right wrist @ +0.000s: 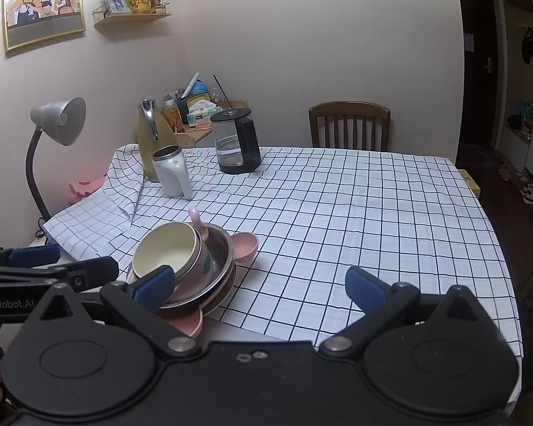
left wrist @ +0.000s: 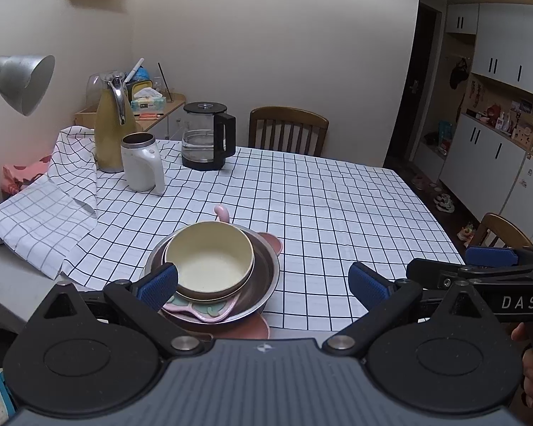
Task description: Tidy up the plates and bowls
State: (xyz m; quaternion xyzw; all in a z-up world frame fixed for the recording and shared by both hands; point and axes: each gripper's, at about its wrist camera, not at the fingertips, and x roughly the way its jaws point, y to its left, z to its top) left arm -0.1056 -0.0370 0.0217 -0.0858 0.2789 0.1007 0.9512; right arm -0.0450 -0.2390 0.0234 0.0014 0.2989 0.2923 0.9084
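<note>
On the near edge of the checked tablecloth (left wrist: 337,206) sits the stack you are working on: a cream bowl (left wrist: 209,259) nested on top, a pink patterned dish (left wrist: 199,310) under it, both inside a steel bowl (left wrist: 263,284), and all of that resting on a pink plate with ear-shaped tabs (left wrist: 273,243). A pink spoon handle (left wrist: 221,212) pokes up behind the cream bowl's far rim. From the right wrist view the cream bowl (right wrist: 167,248) leans a little toward the left.

Your left gripper (left wrist: 263,282) has its jaws spread wide and holds nothing; its left finger pad (left wrist: 158,284) sits just beside the cream bowl's near-left rim, and whether it touches cannot be told. Your right gripper (right wrist: 259,284) is likewise wide open and empty, off to the right of the stack, with bare tablecloth between its fingers. Each gripper shows at the edge of the other's view, so the two are side by side at the table's near edge.

Further back on the cloth stand a white jug (left wrist: 142,163), a yellow thermos (left wrist: 112,124) and a glass kettle (left wrist: 208,136), well apart from the stack. A grey desk lamp (right wrist: 58,120) leans in from the left, and a wooden chair (left wrist: 287,129) stands at the far side.
</note>
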